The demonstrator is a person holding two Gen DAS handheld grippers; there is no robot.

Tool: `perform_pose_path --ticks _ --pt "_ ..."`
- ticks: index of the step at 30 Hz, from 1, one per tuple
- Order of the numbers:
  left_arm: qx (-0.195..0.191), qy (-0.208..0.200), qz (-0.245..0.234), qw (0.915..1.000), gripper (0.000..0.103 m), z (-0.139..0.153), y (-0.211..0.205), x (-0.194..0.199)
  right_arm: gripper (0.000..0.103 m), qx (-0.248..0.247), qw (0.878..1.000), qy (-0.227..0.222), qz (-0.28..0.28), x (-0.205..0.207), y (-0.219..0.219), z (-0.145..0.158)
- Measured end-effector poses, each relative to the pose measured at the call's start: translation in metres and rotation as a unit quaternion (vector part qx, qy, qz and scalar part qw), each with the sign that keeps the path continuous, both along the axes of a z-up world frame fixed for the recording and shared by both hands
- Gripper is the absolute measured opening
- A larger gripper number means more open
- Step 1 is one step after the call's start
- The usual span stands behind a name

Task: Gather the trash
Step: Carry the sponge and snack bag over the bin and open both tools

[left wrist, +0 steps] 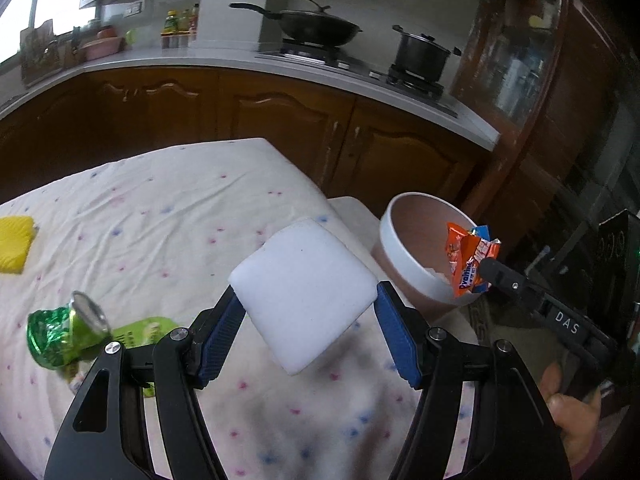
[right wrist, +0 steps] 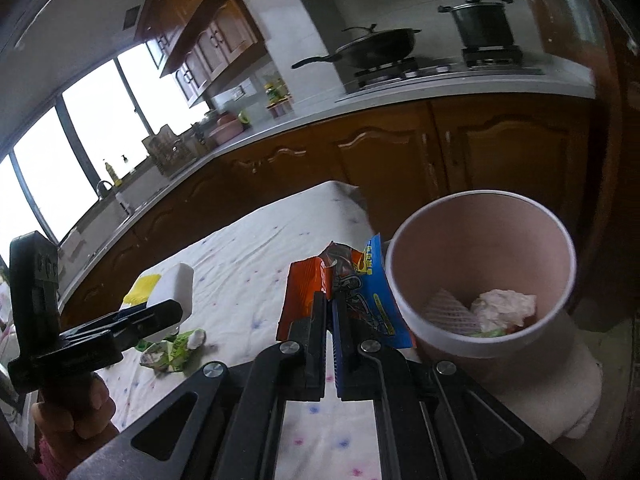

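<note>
My left gripper [left wrist: 306,304] is shut on a white foam block [left wrist: 302,292] and holds it above the table; it also shows in the right wrist view [right wrist: 176,286]. My right gripper [right wrist: 329,300] is shut on an orange and blue snack wrapper [right wrist: 352,284], held just left of the white bin [right wrist: 404,312]. In the left wrist view the wrapper [left wrist: 470,258] hangs over the bin's rim [left wrist: 396,248]. The bin holds crumpled paper [right wrist: 504,306] and other scraps. A crushed green can [left wrist: 66,330] and a green wrapper [left wrist: 146,330] lie on the tablecloth [left wrist: 160,220].
A yellow sponge [left wrist: 14,242] lies at the table's left edge. Behind the table runs a kitchen counter [left wrist: 224,60] with brown cabinets, a wok [left wrist: 312,26] and a pot [left wrist: 420,54] on the stove. A dark wooden cabinet [left wrist: 560,100] stands at right.
</note>
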State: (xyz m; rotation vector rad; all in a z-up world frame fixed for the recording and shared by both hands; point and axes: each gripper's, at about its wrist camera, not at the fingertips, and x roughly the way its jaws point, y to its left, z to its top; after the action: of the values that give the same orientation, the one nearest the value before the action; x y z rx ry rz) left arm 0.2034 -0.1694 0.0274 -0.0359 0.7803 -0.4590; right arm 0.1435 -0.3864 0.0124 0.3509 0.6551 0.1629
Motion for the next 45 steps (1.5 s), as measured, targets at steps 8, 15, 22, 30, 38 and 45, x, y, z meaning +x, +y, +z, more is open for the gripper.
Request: perform_pose_path --ticks 8,15,22,30,38,45 --pt "0.004 0.005 -0.015 0.9999 0.067 -0.001 -0.027 0.000 0.002 0.009 1.000 -0.002 -0.026 -0.010 -0.028 -0.001" --pt "0.009 0.010 -0.036 0.9993 0.067 -0.002 -0.061 0.006 0.003 0.014 0.999 -0.001 -0.045 -0.015 -0.052 -0.004" --pt "0.014 0.011 -0.060 0.9980 0.067 -0.004 -0.097 0.016 0.003 0.013 0.997 0.001 -0.070 -0.014 -0.078 -0.005" --pt "0.024 0.023 -0.097 0.9947 0.067 -0.009 -0.143 0.038 0.003 0.018 0.996 0.011 -0.088 -0.001 -0.102 -0.012" --pt "0.044 0.041 -0.114 0.9917 0.068 -0.023 -0.179 0.060 0.003 0.025 0.995 0.024 -0.091 0.017 -0.118 -0.021" --pt "0.052 0.052 -0.120 0.9901 0.071 -0.033 -0.191 0.070 0.003 0.027 0.995 0.040 -0.088 0.028 -0.125 -0.031"
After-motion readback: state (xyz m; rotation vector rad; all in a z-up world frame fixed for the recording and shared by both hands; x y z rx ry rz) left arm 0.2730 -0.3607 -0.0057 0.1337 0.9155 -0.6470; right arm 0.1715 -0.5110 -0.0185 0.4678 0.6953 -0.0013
